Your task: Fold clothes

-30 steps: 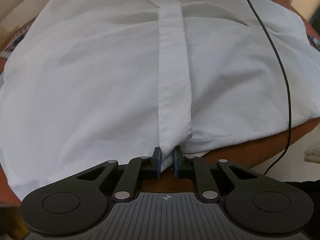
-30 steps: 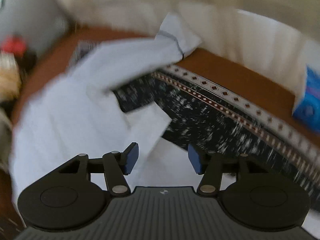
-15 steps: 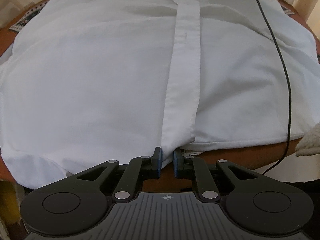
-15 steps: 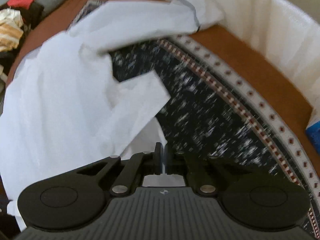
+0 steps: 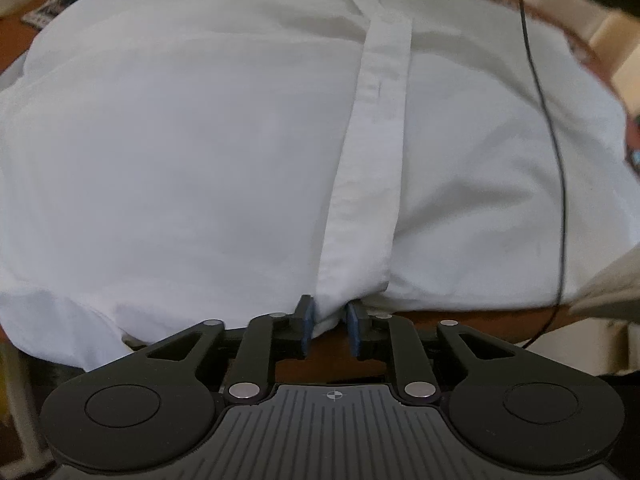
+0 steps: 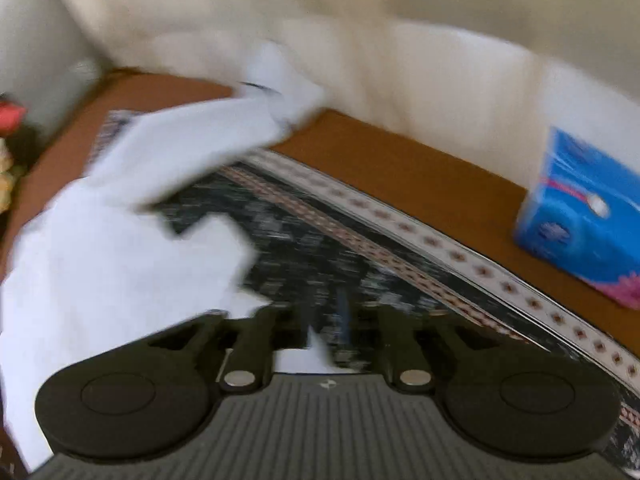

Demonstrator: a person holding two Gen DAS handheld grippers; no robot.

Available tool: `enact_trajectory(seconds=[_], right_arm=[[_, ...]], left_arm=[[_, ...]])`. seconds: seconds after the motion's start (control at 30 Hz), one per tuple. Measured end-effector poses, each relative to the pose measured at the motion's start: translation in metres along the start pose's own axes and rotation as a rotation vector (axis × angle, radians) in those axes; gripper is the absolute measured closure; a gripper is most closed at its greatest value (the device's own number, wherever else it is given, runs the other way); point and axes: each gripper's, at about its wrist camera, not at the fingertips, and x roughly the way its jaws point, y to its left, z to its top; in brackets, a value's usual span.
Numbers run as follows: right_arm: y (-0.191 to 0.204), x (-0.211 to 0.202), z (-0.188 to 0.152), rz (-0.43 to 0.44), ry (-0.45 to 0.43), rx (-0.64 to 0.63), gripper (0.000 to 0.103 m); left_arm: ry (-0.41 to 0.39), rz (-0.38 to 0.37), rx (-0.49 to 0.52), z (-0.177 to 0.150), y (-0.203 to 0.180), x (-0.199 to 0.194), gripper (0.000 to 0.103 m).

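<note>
Left gripper (image 5: 328,330) clamps the near hem of the white shirt (image 5: 200,152) right at the button placket (image 5: 374,168) — shirt spread flat across the brown table (image 6: 400,168), a black cable (image 5: 552,128) draped over its right side. Right gripper (image 6: 326,330) view is blurred; a white shirt corner sits between its fingers, grip can't be confirmed. Blue box (image 6: 584,216) far right on the table
</note>
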Motion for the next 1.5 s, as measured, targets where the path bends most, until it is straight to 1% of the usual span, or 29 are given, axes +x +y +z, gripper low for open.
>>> enact_trajectory(seconds=[0.03, 0.07, 0.13, 0.17, 0.2, 0.23, 0.27, 0.3, 0.4, 0.43, 0.47, 0.5, 0.53, 0.57, 0.63, 0.67, 0.73, 0.77, 0.8, 0.87, 0.97, 1.0, 1.07, 1.1, 1.13, 1.23, 1.3, 1.33, 1.5], right_arm=[[0.006, -0.001, 0.0, 0.008, 0.003, -0.034, 0.039], [0.011, 0.002, -0.002, -0.003, 0.02, -0.068, 0.038], [0.018, 0.009, -0.006, -0.02, 0.058, -0.122, 0.038], [0.017, 0.014, -0.008, -0.019, 0.084, -0.12, 0.042], [0.016, 0.019, -0.011, -0.018, 0.111, -0.117, 0.06], [0.016, 0.024, -0.014, -0.032, 0.135, -0.114, 0.074], [0.015, 0.029, -0.017, -0.072, 0.155, -0.109, 0.095], [0.013, 0.033, -0.02, -0.099, 0.163, -0.095, 0.094], [0.006, 0.036, -0.021, -0.126, 0.126, -0.003, 0.094], [0.005, 0.037, -0.021, -0.137, 0.119, 0.013, 0.093], [0.006, 0.036, -0.021, -0.151, 0.106, 0.026, 0.087], [0.009, 0.032, -0.021, -0.17, 0.08, 0.034, 0.076], [0.013, 0.028, -0.022, -0.189, 0.053, 0.042, 0.076], [0.017, 0.021, -0.023, -0.189, 0.022, 0.052, 0.076], [0.03, 0.002, -0.027, -0.115, -0.051, 0.079, 0.075], [0.043, -0.008, -0.033, -0.059, -0.071, 0.079, 0.075], [0.07, -0.027, -0.046, 0.053, -0.111, 0.081, 0.068], [0.085, -0.035, -0.053, 0.11, -0.121, 0.073, 0.063], [0.103, -0.039, -0.062, 0.167, -0.113, 0.049, 0.062], [0.142, -0.05, -0.083, 0.286, -0.082, 0.005, 0.061], [0.209, -0.055, -0.126, 0.442, 0.021, -0.048, 0.06], [0.233, -0.054, -0.142, 0.479, 0.06, -0.064, 0.06], [0.278, -0.046, -0.174, 0.514, 0.137, -0.09, 0.058], [0.297, -0.041, -0.187, 0.509, 0.166, -0.096, 0.053], [0.314, -0.034, -0.2, 0.491, 0.188, -0.094, 0.052], [0.361, -0.011, -0.235, 0.406, 0.226, -0.043, 0.051], [0.383, 0.005, -0.253, 0.346, 0.239, -0.013, 0.051], [0.391, 0.011, -0.261, 0.308, 0.241, -0.012, 0.051], [0.42, 0.04, -0.294, 0.062, 0.225, -0.056, 0.053]], left_arm=[[0.002, -0.002, -0.002, 0.0, 0.0, 0.0, 0.069], [0.003, -0.004, -0.004, 0.0, 0.001, 0.0, 0.067], [0.007, -0.008, -0.008, 0.0, 0.001, 0.001, 0.067], [0.008, -0.01, -0.01, 0.0, 0.001, 0.001, 0.067], [0.01, -0.012, -0.013, 0.0, 0.002, 0.001, 0.081], [0.015, -0.005, 0.001, -0.003, -0.001, 0.004, 0.087], [0.021, 0.003, 0.017, -0.007, -0.005, 0.008, 0.09], [0.027, 0.01, 0.034, -0.011, -0.009, 0.013, 0.09], [-0.01, -0.021, -0.014, -0.019, 0.003, -0.003, 0.09], [-0.024, -0.032, -0.032, -0.022, 0.008, -0.009, 0.085], [-0.037, -0.044, -0.049, -0.025, 0.013, -0.014, 0.07], [-0.051, -0.056, -0.067, -0.028, 0.018, -0.02, 0.068], [-0.064, -0.067, -0.085, -0.03, 0.022, -0.026, 0.058], [-0.078, -0.079, -0.103, -0.033, 0.027, -0.032, 0.044], [-0.105, -0.102, -0.139, -0.039, 0.036, -0.043, 0.037], [-0.129, -0.094, -0.167, -0.043, 0.044, -0.051, 0.037], [-0.17, -0.039, -0.234, -0.054, 0.068, -0.065, 0.035], [-0.183, -0.004, -0.264, -0.059, 0.08, -0.068, 0.035], [-0.188, 0.037, -0.291, -0.065, 0.093, -0.07, 0.035], [-0.183, 0.086, -0.333, -0.077, 0.12, -0.069, 0.034], [-0.156, 0.121, -0.339, -0.092, 0.155, -0.059, 0.034], [-0.152, 0.129, -0.332, -0.096, 0.167, -0.056, 0.033], [-0.156, 0.128, -0.312, -0.096, 0.183, -0.044, 0.031], [-0.16, 0.122, -0.297, -0.097, 0.194, -0.039, 0.031], [-0.161, 0.115, -0.278, -0.097, 0.203, -0.034, 0.03], [-0.156, 0.077, -0.208, -0.095, 0.225, -0.021, 0.03], [-0.148, 0.047, -0.164, -0.099, 0.235, -0.019, 0.03], [-0.142, 0.034, -0.14, -0.101, 0.237, -0.02, 0.03], [-0.107, -0.009, -0.036, -0.11, 0.249, -0.02, 0.029]])
